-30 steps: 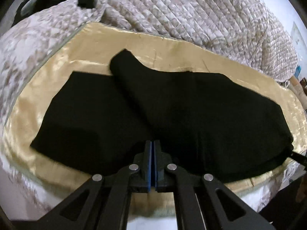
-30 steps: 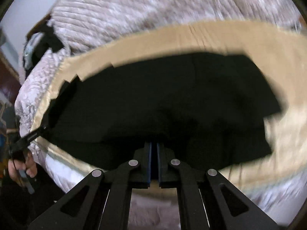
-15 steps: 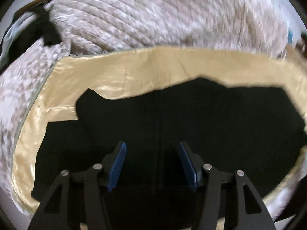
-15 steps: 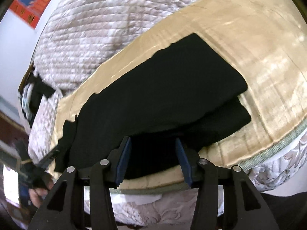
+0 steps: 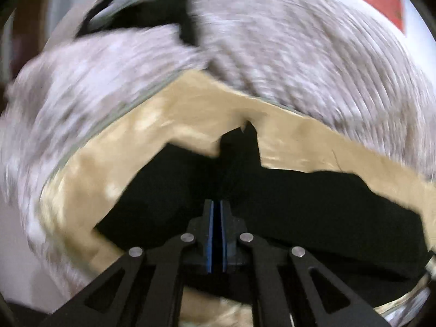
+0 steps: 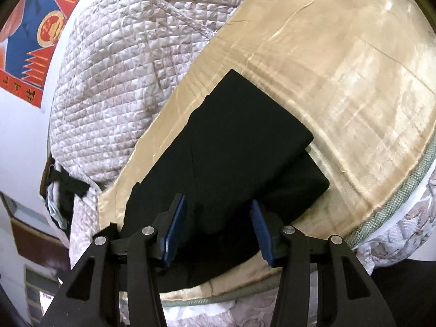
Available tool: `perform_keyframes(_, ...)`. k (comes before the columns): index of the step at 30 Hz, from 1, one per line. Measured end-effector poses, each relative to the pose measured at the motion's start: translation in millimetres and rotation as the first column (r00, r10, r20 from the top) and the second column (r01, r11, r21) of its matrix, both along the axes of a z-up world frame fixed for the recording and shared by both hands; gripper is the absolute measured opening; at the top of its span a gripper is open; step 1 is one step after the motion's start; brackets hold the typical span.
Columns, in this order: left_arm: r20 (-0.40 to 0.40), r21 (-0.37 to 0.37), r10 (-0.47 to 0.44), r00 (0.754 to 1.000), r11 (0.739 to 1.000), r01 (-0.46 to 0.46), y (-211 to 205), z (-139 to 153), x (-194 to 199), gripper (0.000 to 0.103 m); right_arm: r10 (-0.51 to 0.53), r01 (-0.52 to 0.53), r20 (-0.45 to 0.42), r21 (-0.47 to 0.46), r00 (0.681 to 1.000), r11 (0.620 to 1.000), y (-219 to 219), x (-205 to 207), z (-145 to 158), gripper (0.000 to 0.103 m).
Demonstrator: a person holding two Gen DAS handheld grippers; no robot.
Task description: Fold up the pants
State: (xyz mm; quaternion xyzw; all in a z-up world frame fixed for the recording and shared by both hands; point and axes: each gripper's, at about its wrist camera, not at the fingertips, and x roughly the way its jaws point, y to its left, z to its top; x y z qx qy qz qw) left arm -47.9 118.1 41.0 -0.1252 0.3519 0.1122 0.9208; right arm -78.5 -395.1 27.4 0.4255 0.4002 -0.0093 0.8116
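Note:
The black pants point(image 5: 299, 204) lie folded on a golden sheet point(image 5: 190, 114); this left wrist view is blurred. My left gripper point(image 5: 216, 218) is low over their near edge, its blue pads shut with a thin dark strip of the cloth between them. A ridge of fabric runs from the pads up to a peak. In the right wrist view the pants point(image 6: 239, 141) form a long layered stack running away from me. My right gripper point(image 6: 218, 226) stands open over the near end, and its pads straddle the cloth without pressing it.
A quilted grey-white blanket point(image 6: 122, 68) is heaped behind the golden sheet point(image 6: 340, 68). The bed's green piped edge point(image 6: 395, 199) curves along the right. A dark garment point(image 6: 65, 188) lies at the quilt's far end. A red and blue poster point(image 6: 35, 27) hangs on the wall.
Both grippers were shut a second ago, then opened. The left has shut again on the pants' near edge and swung round. The right has stayed open and rolled, so the pants now run lengthwise.

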Motion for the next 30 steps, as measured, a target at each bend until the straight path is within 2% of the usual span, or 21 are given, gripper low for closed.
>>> perform_keyframes(2,-0.01,-0.047,0.058,0.998,0.997,-0.058,18.0,-6.2,-13.7,0.006,-0.006,0.006,0.009,-0.001,1.0,1.0,0.2,0.7,0.3,0.051)
perform_keyframes(4,-0.052,-0.152,0.085,0.995,0.984,-0.092,32.0,-16.9,-16.1,0.007,-0.01,0.009,0.018,0.004,1.0,1.0,0.5,1.0,0.9,0.054)
perform_keyframes(6,-0.076,-0.241,0.073,0.994,0.967,-0.09,39.6,-27.0,-13.4,0.015,-0.015,0.014,0.026,0.012,1.0,1.0,0.8,1.7,1.3,0.056)
perform_keyframes(7,-0.068,-0.259,0.075,0.995,0.962,-0.09,40.5,-27.8,-13.6,0.018,-0.02,0.02,0.029,0.019,0.999,1.0,0.5,1.1,1.1,0.056)
perform_keyframes(9,-0.043,-0.281,0.067,0.997,0.957,-0.076,37.7,-24.9,-16.9,0.032,-0.027,0.026,0.033,0.033,0.999,0.999,-1.5,-0.7,0.3,0.056)
perform_keyframes(11,-0.013,-0.325,0.052,0.999,0.944,-0.054,35.4,-23.2,-20.0,0.054,-0.038,0.036,0.037,0.051,0.999,0.998,-4.1,-2.8,-0.7,0.056)
perform_keyframes(13,0.002,-0.377,0.046,0.999,0.925,-0.042,37.6,-24.1,-18.0,0.062,-0.043,0.04,0.041,0.064,0.998,0.997,-5.8,-3.8,-1.3,0.056)
perform_keyframes(16,-0.003,-0.38,0.057,0.998,0.923,-0.054,38.5,-23.7,-10.5,0.062,-0.048,0.045,0.039,0.063,0.998,0.997,-6.3,-2.7,-2.1,0.056)
perform_keyframes(19,-0.008,-0.343,0.058,0.998,0.938,-0.057,34.9,-22.6,0.1,0.061,-0.046,0.043,0.041,0.053,0.998,0.998,-5.7,-1.7,-0.9,0.056)
perform_keyframes(21,-0.018,-0.325,0.075,0.997,0.943,-0.077,36.1,-22.9,7.7,0.05,-0.051,0.048,0.042,0.059,0.998,0.997,-5.8,-1.6,-0.6,0.056)
perform_keyframes(23,-0.035,-0.301,0.105,0.994,0.947,-0.111,39.5,-23.8,11.0,0.023,-0.062,0.059,0.044,0.06,0.997,0.996,-6.2,-1.1,0.5,0.056)
perform_keyframes(25,-0.056,-0.308,0.131,0.99,0.941,-0.142,45.4,-27.4,14.0,0.011,-0.08,0.078,0.046,0.049,0.996,0.996,-8.5,-0.1,2.3,0.056)
perform_keyframes(28,-0.064,-0.321,0.133,0.989,0.935,-0.147,47.7,-28.7,17.3,0.006,-0.094,0.093,0.045,0.032,0.995,0.995,-10.3,2.6,1.7,0.056)
perform_keyframes(29,-0.065,-0.303,0.128,0.99,0.942,-0.142,45.1,-27.8,19.1,0.005,-0.101,0.1,0.04,0.025,0.994,0.995,-10.8,4.3,1.0,0.054)
perform_keyframes(30,-0.069,-0.286,0.126,0.99,0.948,-0.141,43.1,-27.2,19.9,0.005,-0.104,0.104,0.035,0.013,0.994,0.995,-11.0,5.6,0.6,0.048)
